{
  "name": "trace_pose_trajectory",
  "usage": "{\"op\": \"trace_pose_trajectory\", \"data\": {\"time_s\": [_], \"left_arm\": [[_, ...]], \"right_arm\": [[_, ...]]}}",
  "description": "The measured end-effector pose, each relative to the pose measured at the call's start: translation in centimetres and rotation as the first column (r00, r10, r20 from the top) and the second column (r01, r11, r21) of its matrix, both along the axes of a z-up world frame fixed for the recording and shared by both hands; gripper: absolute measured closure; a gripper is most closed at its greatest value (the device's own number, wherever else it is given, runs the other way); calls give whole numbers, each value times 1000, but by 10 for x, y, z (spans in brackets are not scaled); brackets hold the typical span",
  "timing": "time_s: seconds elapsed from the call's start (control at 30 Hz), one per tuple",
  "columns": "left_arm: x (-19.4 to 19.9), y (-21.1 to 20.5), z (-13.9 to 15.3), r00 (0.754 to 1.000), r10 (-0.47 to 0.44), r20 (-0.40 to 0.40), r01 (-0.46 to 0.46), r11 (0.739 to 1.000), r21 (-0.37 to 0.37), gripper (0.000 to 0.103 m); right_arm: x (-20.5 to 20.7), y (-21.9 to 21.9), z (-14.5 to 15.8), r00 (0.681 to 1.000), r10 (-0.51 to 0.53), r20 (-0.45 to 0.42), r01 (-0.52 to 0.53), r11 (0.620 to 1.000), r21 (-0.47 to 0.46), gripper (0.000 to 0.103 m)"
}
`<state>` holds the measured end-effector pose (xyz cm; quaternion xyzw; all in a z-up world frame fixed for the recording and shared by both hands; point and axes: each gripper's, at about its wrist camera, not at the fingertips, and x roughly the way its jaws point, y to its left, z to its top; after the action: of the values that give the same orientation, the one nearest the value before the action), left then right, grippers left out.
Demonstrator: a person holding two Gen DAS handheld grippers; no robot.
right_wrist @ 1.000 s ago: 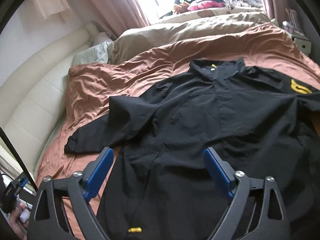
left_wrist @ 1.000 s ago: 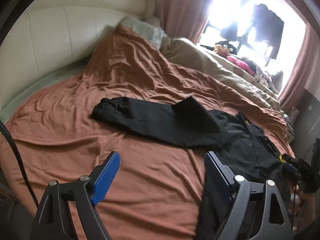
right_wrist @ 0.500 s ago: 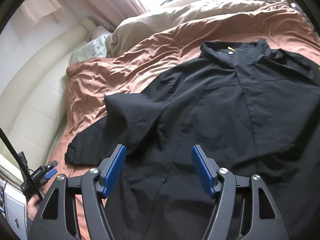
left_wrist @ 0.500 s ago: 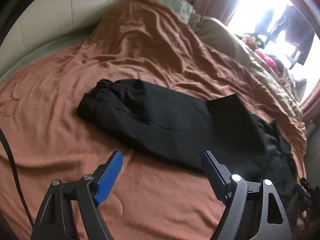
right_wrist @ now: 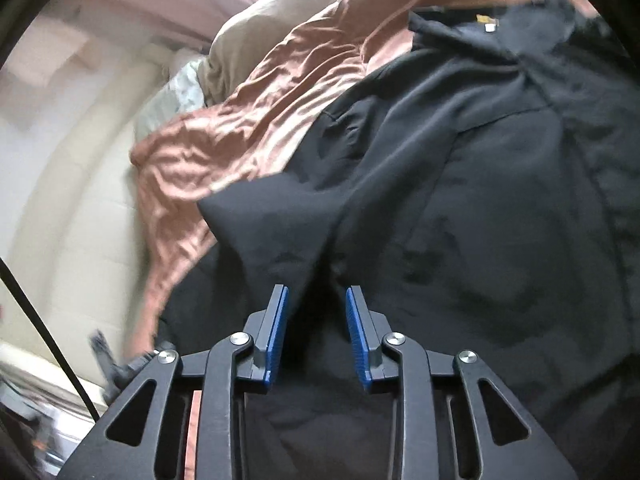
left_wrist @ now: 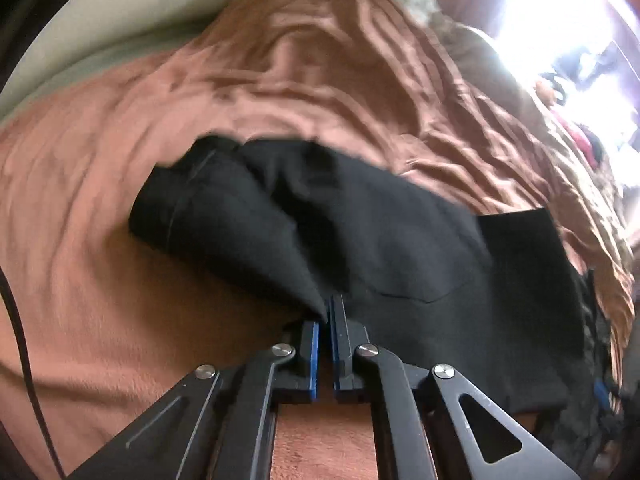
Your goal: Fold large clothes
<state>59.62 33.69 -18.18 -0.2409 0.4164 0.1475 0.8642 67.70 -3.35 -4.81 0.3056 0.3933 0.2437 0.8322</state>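
Observation:
A large black jacket (right_wrist: 480, 200) lies spread on the rust-brown bed cover (right_wrist: 240, 140), collar at the far end. Its long sleeve (left_wrist: 320, 220) stretches left across the cover (left_wrist: 100, 280) in the left wrist view. My left gripper (left_wrist: 325, 312) is shut on the near edge of that sleeve, and the cloth rises in a peak at the pads. My right gripper (right_wrist: 317, 290) is low over the jacket near the armpit. Its jaws are closing, still a gap apart, with a raised fold of black cloth between them.
A cream padded headboard (right_wrist: 60, 200) curves along the left. A beige duvet (right_wrist: 280, 20) and a pale pillow (right_wrist: 184, 88) lie at the far end, under a bright window (left_wrist: 560, 20). A black cable (left_wrist: 16, 320) hangs at the left edge.
Both grippers have dropped down and forward onto the jacket. The left one has shut on the sleeve's edge. The right one's jaws have narrowed around a fold.

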Motion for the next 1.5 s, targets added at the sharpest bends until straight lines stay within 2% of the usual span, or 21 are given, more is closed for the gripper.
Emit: {"op": "trace_pose_trajectory", "data": {"time_s": [0.13, 0.23, 0.3, 0.33, 0.47, 0.57, 0.7, 0.87, 0.9, 0.97, 1.03, 1.17, 1.27, 1.4, 1.5], "left_arm": [[-3, 5, 38, 995, -18, 99, 18, 1000, 3, 100], [-2, 4, 70, 990, -30, 139, 23, 998, 50, 100], [3, -1, 91, 989, -40, 141, 26, 995, 100, 101], [4, -3, 99, 988, -49, 148, 34, 994, 105, 101], [14, -20, 136, 976, -103, 192, 76, 987, 142, 102], [17, -43, 168, 958, -146, 247, 106, 980, 168, 102], [20, -87, 215, 914, -228, 334, 176, 968, 179, 102], [24, -147, 255, 852, -337, 401, 275, 939, 207, 102], [25, -165, 264, 835, -368, 410, 304, 928, 214, 102], [27, -186, 273, 812, -402, 423, 326, 914, 244, 102], [30, -210, 282, 789, -438, 431, 363, 898, 248, 102], [35, -250, 293, 744, -501, 442, 435, 866, 249, 102], [34, -283, 301, 700, -553, 452, 491, 832, 257, 102], [33, -327, 305, 646, -613, 455, 564, 785, 256, 102], [34, -363, 303, 612, -657, 440, 612, 746, 263, 102]], "right_arm": [[24, -10, -4, 999, -52, 9, 52, 995, 80, 76], [40, -4, -25, 998, -64, -19, 66, 990, 125, 76], [52, 4, -38, 997, -71, -32, 75, 988, 136, 79], [58, 10, -42, 997, -65, -38, 70, 988, 141, 82], [70, 30, -61, 993, -23, -116, 43, 983, 177, 82], [71, 35, -51, 994, -6, -108, 21, 989, 144, 82], [67, 19, -32, 992, -10, -126, 35, 981, 191, 82], [48, -4, -15, 989, -42, -143, 74, 972, 223, 79], [44, -10, -5, 990, -57, -130, 82, 979, 189, 74], [31, -16, 11, 993, -89, -80, 98, 988, 122, 40], [16, -27, 25, 994, -104, -40, 108, 989, 105, 39], [-14, -56, 41, 989, -145, -38, 149, 982, 116, 39], [-44, -82, 51, 979, -205, -14, 206, 973, 106, 39], [-93, -114, 43, 958, -284, -38, 286, 949, 134, 39], [-124, -137, 32, 939, -331, -93, 343, 921, 182, 39]]}}
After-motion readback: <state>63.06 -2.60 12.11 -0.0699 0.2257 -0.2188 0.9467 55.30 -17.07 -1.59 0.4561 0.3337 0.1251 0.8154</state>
